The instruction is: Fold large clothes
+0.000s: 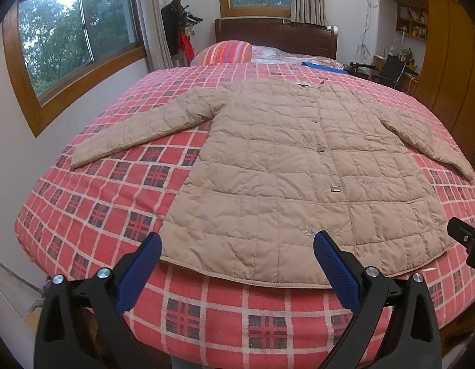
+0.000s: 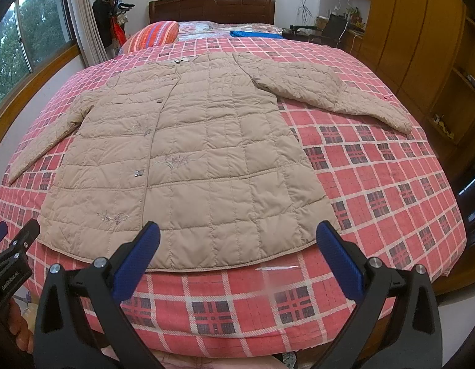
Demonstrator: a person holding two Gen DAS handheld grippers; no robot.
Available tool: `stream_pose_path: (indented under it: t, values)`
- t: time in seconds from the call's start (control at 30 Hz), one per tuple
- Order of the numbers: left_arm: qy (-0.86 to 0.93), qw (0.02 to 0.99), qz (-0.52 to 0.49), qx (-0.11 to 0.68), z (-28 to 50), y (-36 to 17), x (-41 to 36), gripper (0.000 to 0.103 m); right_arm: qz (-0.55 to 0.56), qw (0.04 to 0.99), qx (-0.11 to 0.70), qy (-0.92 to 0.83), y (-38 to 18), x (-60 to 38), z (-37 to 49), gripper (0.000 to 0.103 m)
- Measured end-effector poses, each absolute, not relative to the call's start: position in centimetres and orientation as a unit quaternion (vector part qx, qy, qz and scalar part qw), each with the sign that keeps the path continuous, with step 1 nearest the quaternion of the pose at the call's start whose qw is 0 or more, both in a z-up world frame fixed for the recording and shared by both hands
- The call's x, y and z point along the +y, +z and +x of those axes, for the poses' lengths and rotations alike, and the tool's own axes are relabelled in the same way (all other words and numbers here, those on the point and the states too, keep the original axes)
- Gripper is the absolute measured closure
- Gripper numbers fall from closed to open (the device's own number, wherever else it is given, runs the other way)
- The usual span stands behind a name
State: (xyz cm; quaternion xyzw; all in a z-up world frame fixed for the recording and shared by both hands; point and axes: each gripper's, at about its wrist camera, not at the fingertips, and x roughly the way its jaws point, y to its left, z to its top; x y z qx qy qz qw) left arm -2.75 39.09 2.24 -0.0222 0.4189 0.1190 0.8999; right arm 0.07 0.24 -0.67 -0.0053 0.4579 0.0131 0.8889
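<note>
- Bedspread [image 1: 93, 190], red plaid, lies bare on both sides of the beige quilted jacket [image 1: 277, 166] and below its hem.
- Right sleeve tip [image 1: 466, 173] nears the frame edge; embroidery is hard to make out.
- Left gripper [image 1: 237, 261] and right gripper [image 2: 237, 253], both spread wide and empty, hover over the hem, jacket flat, buttoned, sleeves out.

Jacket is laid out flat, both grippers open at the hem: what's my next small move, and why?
Probably take the left gripper to the left sleeve cuff. The jacket lies buttoned and flat on the bedspread, sleeves spread wide, so they likely fold inward first.
</note>
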Motion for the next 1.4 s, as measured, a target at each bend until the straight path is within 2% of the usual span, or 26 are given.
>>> stream_pose_path:
  t: [0.4, 0.6, 0.8, 0.97, 1.1, 1.23, 1.4]
  values:
    - [0.116, 0.898, -0.029, 0.423, -2.0, 2.2, 39.1, 0.004, 0.002, 0.887, 0.461, 0.016, -1.1, -0.1, 0.7, 0.003]
    - [0.101, 0.903, -0.012, 0.417, 0.2, 2.6, 38.0, 0.004, 0.033, 0.898, 0.434, 0.062, -1.1, -1.8, 1.8, 0.003]
    - [0.057, 0.904, -0.006, 0.424, 6.9, 3.3, 35.1, 0.004, 0.069, 0.893, 0.443, 0.038, 0.5, -7.1, 6.0, 0.003]
    - [-0.015, 0.911, 0.057, 0.407, 13.4, 3.1, 30.4, 0.004, 0.084, 0.9, 0.427, -0.024, 2.0, -14.4, 10.2, 0.003]
    - [-0.047, 0.898, 0.054, 0.433, 19.0, 2.1, 27.2, 0.004, 0.097, 0.89, 0.441, -0.063, 1.1, -19.9, 13.4, 0.003]
    - [-0.101, 0.863, 0.046, 0.493, 23.9, 1.1, 23.4, 0.004, 0.127, 0.874, 0.461, -0.093, -0.4, -25.2, 16.4, 0.003]
    - [-0.167, 0.843, 0.045, 0.509, 28.3, 0.1, 18.2, 0.005, 0.168, 0.858, 0.464, -0.141, -1.3, -32.0, 19.7, 0.003]
